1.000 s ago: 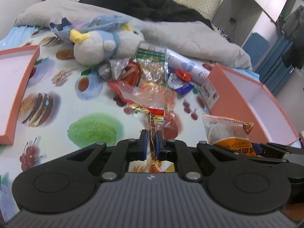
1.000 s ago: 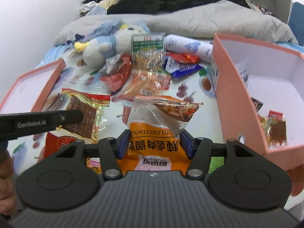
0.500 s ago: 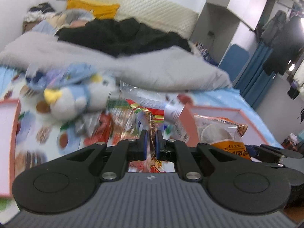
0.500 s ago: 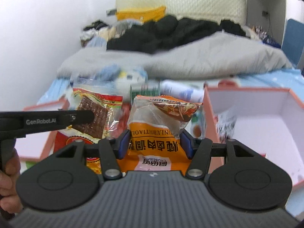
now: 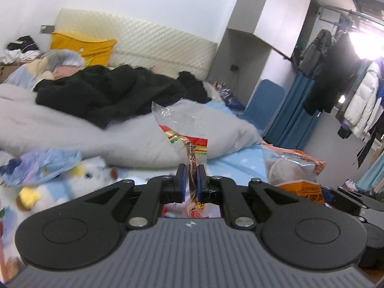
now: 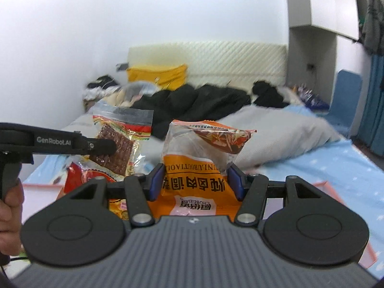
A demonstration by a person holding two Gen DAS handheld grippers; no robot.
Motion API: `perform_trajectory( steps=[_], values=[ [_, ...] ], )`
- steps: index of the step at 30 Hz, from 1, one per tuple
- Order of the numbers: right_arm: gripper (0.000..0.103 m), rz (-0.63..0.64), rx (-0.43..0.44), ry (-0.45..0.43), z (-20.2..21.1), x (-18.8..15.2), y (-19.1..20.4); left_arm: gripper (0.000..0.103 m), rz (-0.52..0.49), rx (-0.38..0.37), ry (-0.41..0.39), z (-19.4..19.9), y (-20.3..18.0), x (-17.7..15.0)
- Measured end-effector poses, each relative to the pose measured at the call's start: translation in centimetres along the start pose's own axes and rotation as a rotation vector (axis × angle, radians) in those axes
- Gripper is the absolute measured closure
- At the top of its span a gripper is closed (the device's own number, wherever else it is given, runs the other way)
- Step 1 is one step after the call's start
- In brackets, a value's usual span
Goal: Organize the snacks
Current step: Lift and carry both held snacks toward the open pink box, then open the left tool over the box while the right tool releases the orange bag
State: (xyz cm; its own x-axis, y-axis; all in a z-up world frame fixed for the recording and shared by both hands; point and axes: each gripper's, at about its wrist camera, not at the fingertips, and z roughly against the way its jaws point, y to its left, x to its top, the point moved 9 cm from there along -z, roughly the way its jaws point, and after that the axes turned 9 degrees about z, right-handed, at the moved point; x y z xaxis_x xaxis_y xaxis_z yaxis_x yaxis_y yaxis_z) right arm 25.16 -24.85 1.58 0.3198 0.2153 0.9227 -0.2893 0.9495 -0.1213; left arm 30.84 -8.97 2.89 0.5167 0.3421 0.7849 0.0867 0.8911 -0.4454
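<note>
Both packets have been lifted clear of the bed, the red snack packet (image 5: 189, 148) pinched by the left gripper (image 5: 191, 176), the orange snack packet (image 6: 199, 165) clamped by the right gripper (image 6: 195, 180), and should be carried level to the pink box (image 6: 328, 187).

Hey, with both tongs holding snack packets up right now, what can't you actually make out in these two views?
- Pink box, right wrist view: hidden mostly behind right tongs.
- Orange packet bottom: covered by the tongs body.
- Clear jerky packet, left wrist view: seen edge-on in left tongs.
- Plush toy: blurred.
</note>
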Motion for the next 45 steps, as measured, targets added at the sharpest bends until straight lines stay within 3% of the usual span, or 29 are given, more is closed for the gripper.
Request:
perform_trajectory(
  steps=[4,9,16,22,27,36,37,39,41,45],
  values=[
    [0.044,0.033,-0.083,-0.026,0.6,0.7,-3.2,0.093,0.020,-0.038,0.033,-2.5,-3.1,0.8],
    [0.044,0.009,-0.137,0.008,-0.2,-0.6,-7.5,0.093,-0.020,-0.066,0.082,-6.2,-7.5,-0.3],
    [0.044,-0.070,-0.138,0.130,-3.5,-6.3,-12.2,0.093,-0.071,-0.054,0.188,-12.6,-10.8,-4.6],
    [0.044,-0.128,-0.113,0.245,-6.5,-12.4,-13.8,0.093,-0.130,-0.004,0.288,-17.7,-10.5,-9.2],
    [0.043,-0.171,-0.121,0.314,-7.9,-16.8,-13.8,0.093,-0.115,0.044,0.365,-20.1,-7.9,-13.4],
    [0.038,-0.238,-0.078,0.341,-8.4,-19.8,-13.2,0.092,-0.165,0.069,0.400,-21.7,-6.7,-16.4],
    [0.035,-0.234,-0.080,0.343,-8.5,-19.9,-13.3,0.090,-0.170,0.071,0.396,-21.7,-6.7,-16.4],
    [0.015,-0.219,-0.096,0.341,-8.5,-19.8,-13.3,0.078,-0.163,0.089,0.397,-21.7,-6.1,-16.4],
    [0.015,-0.224,-0.092,0.339,-8.4,-19.8,-13.4,0.060,-0.130,0.089,0.395,-21.5,-5.5,-16.1],
    [0.015,-0.240,-0.095,0.316,-7.9,-19.2,-13.9,0.053,-0.119,0.091,0.365,-20.5,-5.1,-14.9]
  ],
)
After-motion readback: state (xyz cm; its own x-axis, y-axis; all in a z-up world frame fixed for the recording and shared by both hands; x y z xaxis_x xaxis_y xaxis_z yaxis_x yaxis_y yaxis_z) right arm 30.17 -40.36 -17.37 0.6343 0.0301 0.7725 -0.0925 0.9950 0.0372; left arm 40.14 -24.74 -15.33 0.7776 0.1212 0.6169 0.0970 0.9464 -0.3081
